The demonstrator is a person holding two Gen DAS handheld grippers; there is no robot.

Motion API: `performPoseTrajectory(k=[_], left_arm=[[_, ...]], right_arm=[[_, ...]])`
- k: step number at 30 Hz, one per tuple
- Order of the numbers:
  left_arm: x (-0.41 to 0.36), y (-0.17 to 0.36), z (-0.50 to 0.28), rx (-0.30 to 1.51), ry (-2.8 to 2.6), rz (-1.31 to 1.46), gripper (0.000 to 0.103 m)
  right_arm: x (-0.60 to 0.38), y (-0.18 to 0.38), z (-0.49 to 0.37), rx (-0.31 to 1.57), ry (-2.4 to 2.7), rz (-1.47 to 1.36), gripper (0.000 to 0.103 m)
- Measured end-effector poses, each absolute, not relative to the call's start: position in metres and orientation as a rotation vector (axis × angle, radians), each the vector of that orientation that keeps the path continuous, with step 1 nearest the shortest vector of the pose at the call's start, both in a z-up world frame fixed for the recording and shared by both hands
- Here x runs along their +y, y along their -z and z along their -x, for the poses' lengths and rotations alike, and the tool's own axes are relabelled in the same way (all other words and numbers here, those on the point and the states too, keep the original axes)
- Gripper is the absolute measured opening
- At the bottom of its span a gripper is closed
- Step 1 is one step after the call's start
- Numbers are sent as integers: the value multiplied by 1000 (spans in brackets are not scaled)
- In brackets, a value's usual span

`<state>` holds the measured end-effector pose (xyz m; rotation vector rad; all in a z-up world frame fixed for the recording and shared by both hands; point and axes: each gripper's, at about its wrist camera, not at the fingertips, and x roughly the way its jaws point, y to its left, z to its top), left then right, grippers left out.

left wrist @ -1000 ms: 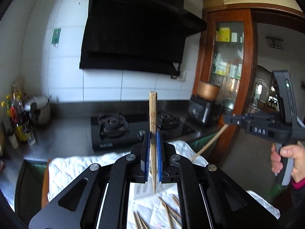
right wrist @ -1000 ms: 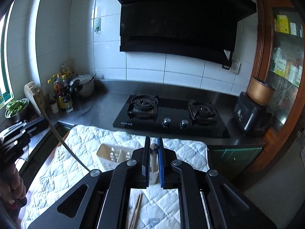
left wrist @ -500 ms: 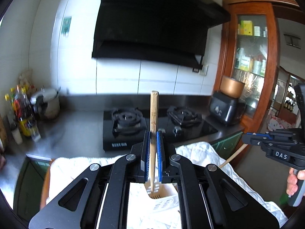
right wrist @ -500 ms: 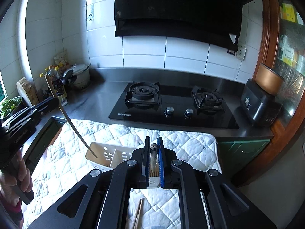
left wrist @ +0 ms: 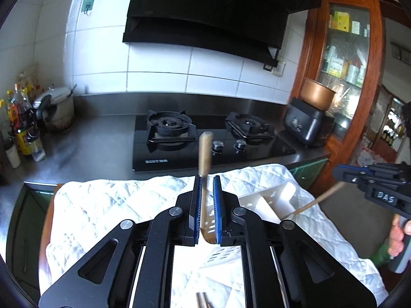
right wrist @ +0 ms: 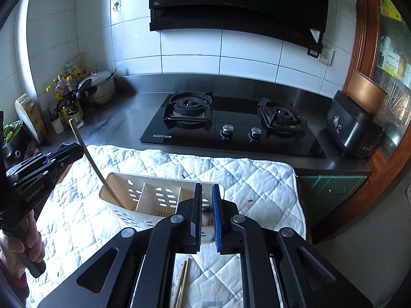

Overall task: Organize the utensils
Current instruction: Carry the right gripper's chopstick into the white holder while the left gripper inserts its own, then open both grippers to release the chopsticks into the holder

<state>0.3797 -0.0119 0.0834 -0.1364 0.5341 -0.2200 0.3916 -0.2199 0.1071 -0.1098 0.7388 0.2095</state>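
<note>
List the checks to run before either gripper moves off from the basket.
1. Tip of left chopstick inside the basket, end compartment: ok.
2. Release by left gripper complete: not ok; jaws opening, chopstick between them, leaning on one pad.
3. Lower end of right chopstick in the basket: ok.
4. Hold of right gripper on it: cannot tell.
5. Next pick, loose chopsticks, in view: ok.
</note>
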Motion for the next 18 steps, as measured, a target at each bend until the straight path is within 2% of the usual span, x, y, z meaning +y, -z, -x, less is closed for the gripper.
performPoseTrajectory(k=[4,9,10,11,12,13,18], left_arm=[[-10,-88,-374,521,223,144,10],[-6,-108,-341,469,221,141,10],[-6,-112,-333,460,223,140,18],[-4,-116,-322,446,213,136,38],[-4,-119,-313,433,203,133,46],[-3,-121,-301,418,201,131,50],[-1,-118,-250,414,215,129,50]], right_arm=[[-225,-116,-385,699,-199,98,27],[-233,-141,-349,606,-194,81,35],[-234,-143,-338,592,-202,77,39],[-235,-145,-327,583,-204,78,42],[-236,-145,-317,574,-208,83,43],[-236,-142,-305,565,-212,90,43],[-236,-113,-252,565,-225,107,47]])
